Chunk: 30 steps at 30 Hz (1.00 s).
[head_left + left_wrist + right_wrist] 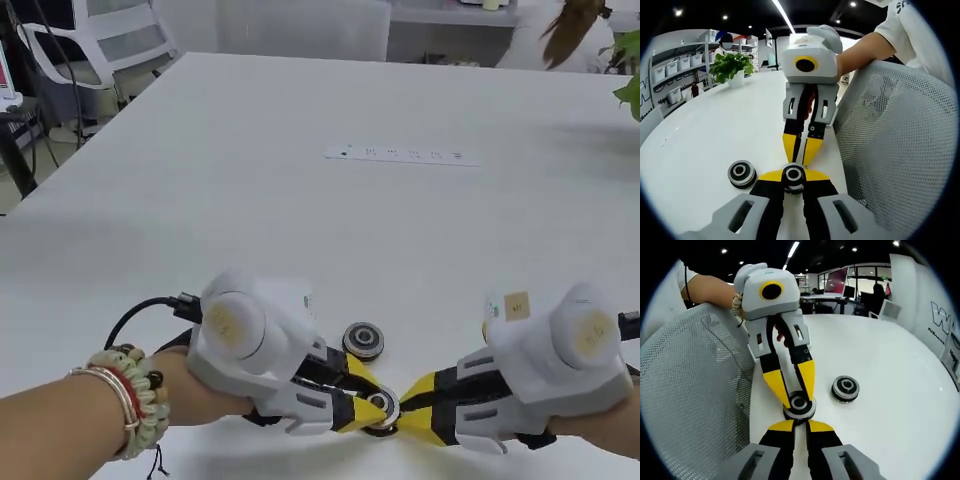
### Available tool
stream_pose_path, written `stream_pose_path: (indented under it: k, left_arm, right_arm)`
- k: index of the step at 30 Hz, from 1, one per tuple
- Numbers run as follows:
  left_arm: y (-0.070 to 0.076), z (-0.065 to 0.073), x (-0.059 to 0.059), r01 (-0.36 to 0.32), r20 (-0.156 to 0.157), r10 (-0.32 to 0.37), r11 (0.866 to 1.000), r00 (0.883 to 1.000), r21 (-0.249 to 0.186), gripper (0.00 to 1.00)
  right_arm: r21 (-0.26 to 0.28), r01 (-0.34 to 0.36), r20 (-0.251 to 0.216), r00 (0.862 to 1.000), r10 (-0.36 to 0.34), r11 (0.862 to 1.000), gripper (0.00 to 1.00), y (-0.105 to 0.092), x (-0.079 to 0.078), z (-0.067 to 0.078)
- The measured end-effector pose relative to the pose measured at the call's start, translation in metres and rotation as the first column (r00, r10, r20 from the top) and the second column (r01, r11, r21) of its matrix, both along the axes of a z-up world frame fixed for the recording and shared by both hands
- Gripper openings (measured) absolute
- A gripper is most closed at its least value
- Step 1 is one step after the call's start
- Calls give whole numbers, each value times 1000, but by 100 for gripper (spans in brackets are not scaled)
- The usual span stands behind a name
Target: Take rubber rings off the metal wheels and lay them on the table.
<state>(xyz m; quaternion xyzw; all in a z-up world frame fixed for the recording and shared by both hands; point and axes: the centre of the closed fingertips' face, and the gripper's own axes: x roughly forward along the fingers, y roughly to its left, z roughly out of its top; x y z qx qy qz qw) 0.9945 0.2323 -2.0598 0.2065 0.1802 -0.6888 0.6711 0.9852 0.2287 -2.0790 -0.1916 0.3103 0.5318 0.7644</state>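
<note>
Your left gripper (793, 176) has its yellow-tipped jaws spread just wide enough to straddle a metal wheel (800, 404), one tip pressed against each side, so the wheel is clamped between them. The wheel lies flat on the white table (300, 200) at its near edge, right in front of you. It has a bright silver hub with a dark centre hole, and a black rubber ring (789, 411) wraps its outer rim.

Your right gripper (801, 426) comes in from the opposite side, nose to nose with the left one. Its jaws are drawn down to a thin slit, with the tips touching the wheel's rim at the rubber. I cannot tell whether they have actually nipped the rubber.

A second wheel (363, 340) of the same look, black ring around a silver hub, lies flat just beyond the first and apart from both grippers. Farther out on the table lies a white power strip (400, 155).
</note>
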Motion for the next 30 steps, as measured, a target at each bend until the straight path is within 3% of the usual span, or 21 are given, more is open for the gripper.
stream_pose_path:
  k: [7, 14, 17, 20, 22, 25, 28, 30]
  left_arm:
    - [0, 0, 2, -5, 1, 5, 1000, 1000, -3, 8]
    - [0, 0, 4, -17, 7, 17, 1000, 1000, -3, 8]
    - [0, 0, 4, -17, 7, 17, 1000, 1000, -3, 8]
    - [0, 0, 4, -20, 5, 20, 1000, 1000, -3, 8]
    - [0, 0, 4, -20, 7, 20, 1000, 1000, -3, 8]
    - [0, 0, 5, -24, 7, 24, 1000, 1000, -3, 8]
    - [0, 0, 5, -28, 8, 28, 1000, 1000, -4, 8]
    - [0, 0, 5, -28, 9, 28, 1000, 1000, -4, 8]
  right_arm:
    - [-22, 9, 10, 1000, -9, 1000, 0, -2, 2, -1]
    - [-16, 101, -60, 993, -102, 995, 0, -3, 7, -2]
    - [5, 165, -130, 978, -163, 986, 0, -4, 7, -2]
    - [25, 242, -216, 949, -231, 970, 0, -6, 9, -1]
    - [48, 256, -214, 947, -240, 965, 0, -6, 13, 2]
    - [79, 313, -279, 918, -280, 946, 0, -9, 13, 7]
    - [108, 343, -308, 904, -297, 933, 0, -8, 16, 11]
    - [100, 356, -328, 893, -307, 929, 0, -8, 16, 9]
